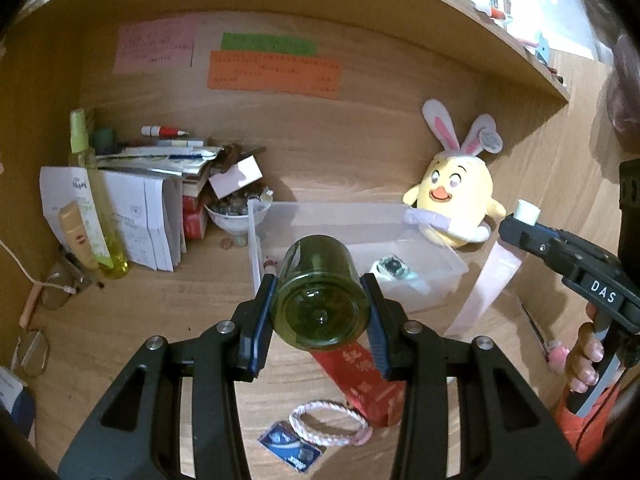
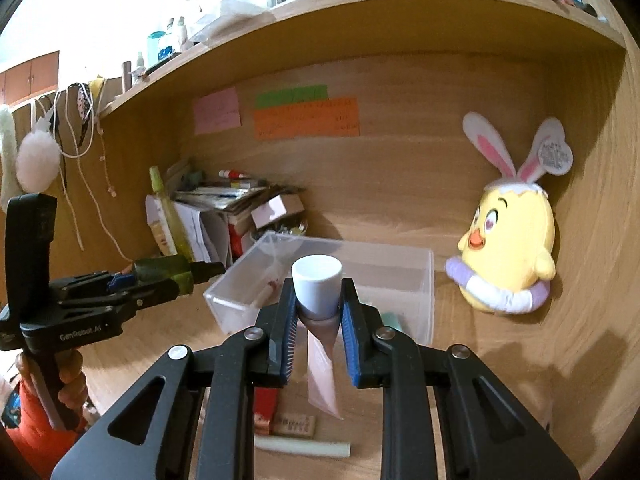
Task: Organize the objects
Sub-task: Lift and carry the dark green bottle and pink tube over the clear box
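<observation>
My left gripper (image 1: 320,312) is shut on a dark green translucent bottle (image 1: 320,300), held lying along the fingers with its base toward the camera. From the right wrist view the same bottle (image 2: 168,274) shows at the left in the left gripper (image 2: 200,272). My right gripper (image 2: 318,312) is shut on a pink tube with a white cap (image 2: 316,286), cap pointing away. The left wrist view catches that cap (image 1: 527,212) sticking out of the right gripper (image 1: 516,224). Both hover in front of a clear plastic box (image 2: 424,308) on the wooden desk; a few small items lie inside it (image 1: 394,272).
A yellow plush chick with bunny ears (image 1: 456,196) leans at the back right. Papers, a bowl (image 1: 236,216) and a tall yellow-green bottle (image 1: 96,208) crowd the back left. A red packet (image 1: 372,380), a braided hair band (image 1: 328,422) and a small foil packet lie near.
</observation>
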### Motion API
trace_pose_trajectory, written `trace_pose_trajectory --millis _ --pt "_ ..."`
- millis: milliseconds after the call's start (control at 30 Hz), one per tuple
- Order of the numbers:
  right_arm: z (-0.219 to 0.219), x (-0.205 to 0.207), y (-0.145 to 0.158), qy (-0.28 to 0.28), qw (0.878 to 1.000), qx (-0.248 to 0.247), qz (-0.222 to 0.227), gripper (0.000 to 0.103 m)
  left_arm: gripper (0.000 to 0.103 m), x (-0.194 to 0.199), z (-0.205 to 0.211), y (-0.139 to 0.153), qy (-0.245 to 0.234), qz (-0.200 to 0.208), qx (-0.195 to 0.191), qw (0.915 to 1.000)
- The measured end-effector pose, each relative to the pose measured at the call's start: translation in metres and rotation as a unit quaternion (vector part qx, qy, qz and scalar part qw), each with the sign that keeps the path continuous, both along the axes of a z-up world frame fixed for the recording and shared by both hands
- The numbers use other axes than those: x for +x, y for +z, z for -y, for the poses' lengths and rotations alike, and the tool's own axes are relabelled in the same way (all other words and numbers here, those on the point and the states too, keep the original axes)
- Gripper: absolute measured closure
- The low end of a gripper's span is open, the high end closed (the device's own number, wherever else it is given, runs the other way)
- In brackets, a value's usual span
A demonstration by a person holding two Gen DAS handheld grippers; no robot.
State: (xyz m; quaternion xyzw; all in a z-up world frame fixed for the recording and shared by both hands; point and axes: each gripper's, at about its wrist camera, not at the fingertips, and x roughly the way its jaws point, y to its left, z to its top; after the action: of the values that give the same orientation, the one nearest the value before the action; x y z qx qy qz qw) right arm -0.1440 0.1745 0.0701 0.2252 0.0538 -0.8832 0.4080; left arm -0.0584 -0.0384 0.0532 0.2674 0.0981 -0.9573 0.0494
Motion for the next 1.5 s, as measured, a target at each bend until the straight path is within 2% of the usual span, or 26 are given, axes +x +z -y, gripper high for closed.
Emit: trace_pose_trajectory --millis 333,567,1167,1500 --pt "0.016 -0.032 0.013 -0.014 1.000 0.003 -0.006 0.085 0.062 -0.027 0.004 0.006 0.008 0.003 -0.010 0.9999" --pt "0.027 -0.059 0.015 -0.030 0.999 0.023 -0.007 0.085 0.062 -0.048 0.005 0.005 0.003 0.006 -0.014 0.9999" --pt "0.056 -0.093 0.014 -0.081 0.994 0.070 -0.037 0.085 0.062 -0.106 0.012 -0.025 -0.001 0.057 -0.007 0.9983" --pt "0.075 -0.101 -0.013 -0.091 0.988 0.119 -0.036 0.085 0.062 -0.125 0.008 -0.044 -0.005 0.085 -0.010 0.9963"
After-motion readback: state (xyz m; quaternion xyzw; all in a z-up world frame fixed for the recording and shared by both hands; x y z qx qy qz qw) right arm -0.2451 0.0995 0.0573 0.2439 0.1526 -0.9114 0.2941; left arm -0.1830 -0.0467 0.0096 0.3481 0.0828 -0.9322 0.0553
